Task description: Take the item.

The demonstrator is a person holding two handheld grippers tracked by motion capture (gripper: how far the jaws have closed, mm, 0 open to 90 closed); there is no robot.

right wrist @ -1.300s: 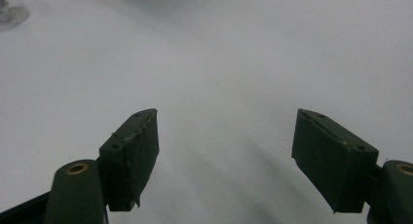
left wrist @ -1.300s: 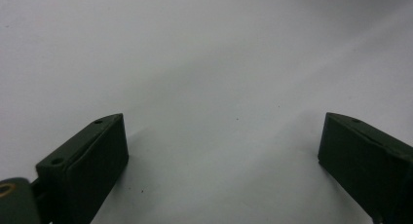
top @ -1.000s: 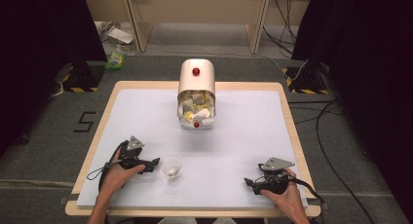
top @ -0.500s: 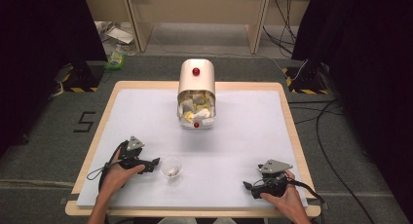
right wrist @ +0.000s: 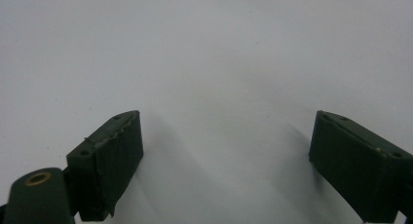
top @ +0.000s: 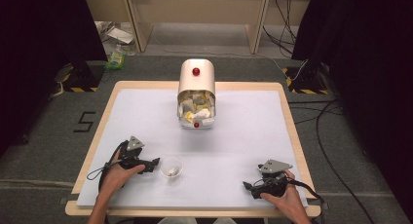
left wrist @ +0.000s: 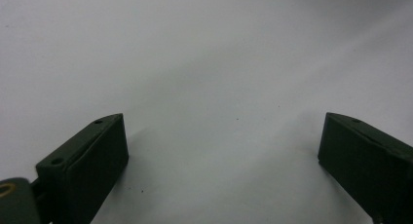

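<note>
white-topped table (top: 146, 117), small clear cup (top: 171, 167), open cream dispenser (top: 197, 95) of packets

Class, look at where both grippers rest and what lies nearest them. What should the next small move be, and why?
Probably ease the left gripper toward the small clear cup just beside it. Its jaws stand wide apart over bare white table, holding nothing, and the right gripper sits farther off, also open.

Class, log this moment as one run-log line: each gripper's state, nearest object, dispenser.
left gripper: open, beside small clear cup | right gripper: open, on white mat | dispenser: far centre, untouched
</note>
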